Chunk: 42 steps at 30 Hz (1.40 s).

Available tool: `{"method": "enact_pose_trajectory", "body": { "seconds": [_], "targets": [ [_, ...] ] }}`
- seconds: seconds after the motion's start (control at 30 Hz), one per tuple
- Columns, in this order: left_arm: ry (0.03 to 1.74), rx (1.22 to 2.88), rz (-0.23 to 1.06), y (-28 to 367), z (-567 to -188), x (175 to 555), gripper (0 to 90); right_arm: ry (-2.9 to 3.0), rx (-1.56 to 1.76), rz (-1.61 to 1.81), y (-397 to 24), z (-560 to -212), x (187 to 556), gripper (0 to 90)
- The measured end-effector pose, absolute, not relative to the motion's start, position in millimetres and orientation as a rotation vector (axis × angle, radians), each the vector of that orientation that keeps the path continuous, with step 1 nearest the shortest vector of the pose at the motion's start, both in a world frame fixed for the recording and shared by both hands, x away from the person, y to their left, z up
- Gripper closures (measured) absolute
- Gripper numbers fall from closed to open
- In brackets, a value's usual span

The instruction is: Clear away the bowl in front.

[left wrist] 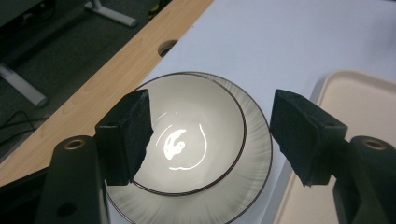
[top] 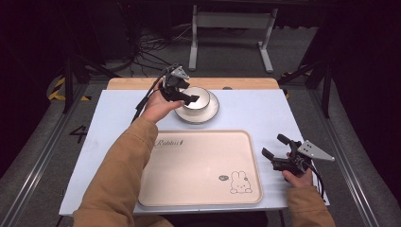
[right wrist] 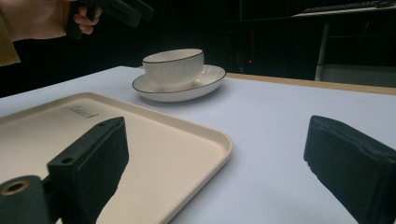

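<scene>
A white bowl with a dark rim stands on a matching saucer at the far middle of the table. My left gripper hovers over the bowl's left side, jaws open. In the left gripper view the bowl lies between the pads: the left pad overlaps its rim, the right pad is out over the saucer. Neither pad presses on anything. My right gripper rests open beside the beige tray, nothing between its jaws. From there the bowl stands upright on the saucer.
The tray with a rabbit drawing lies flat at the near middle of the white table top. A wooden strip with a round hole runs along the far edge. Beyond it stands a metal frame.
</scene>
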<state>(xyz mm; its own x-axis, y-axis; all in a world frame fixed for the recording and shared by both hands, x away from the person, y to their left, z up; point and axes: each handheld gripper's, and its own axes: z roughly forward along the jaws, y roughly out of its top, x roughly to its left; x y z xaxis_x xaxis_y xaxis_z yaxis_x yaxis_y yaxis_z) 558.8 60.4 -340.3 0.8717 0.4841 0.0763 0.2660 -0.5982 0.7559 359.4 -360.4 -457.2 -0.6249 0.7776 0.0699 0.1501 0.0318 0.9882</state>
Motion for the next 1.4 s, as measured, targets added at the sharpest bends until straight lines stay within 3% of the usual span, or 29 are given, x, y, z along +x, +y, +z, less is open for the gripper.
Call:
{"method": "enact_pose_trajectory", "body": {
  "seconds": [0.7,1.13,1.4],
  "targets": [
    [0.503,2.389,0.236,29,-376,570,34.6,1.812,0.934,1.636,-360,-457,359,7.2],
    [0.511,2.489,0.262,20,-392,574,44.4,1.812,0.93,1.636,-360,-457,359,7.3],
    [0.486,2.531,0.296,14,-398,572,58.4,1.811,0.932,1.639,-361,-457,359,7.3]
  ]
}}
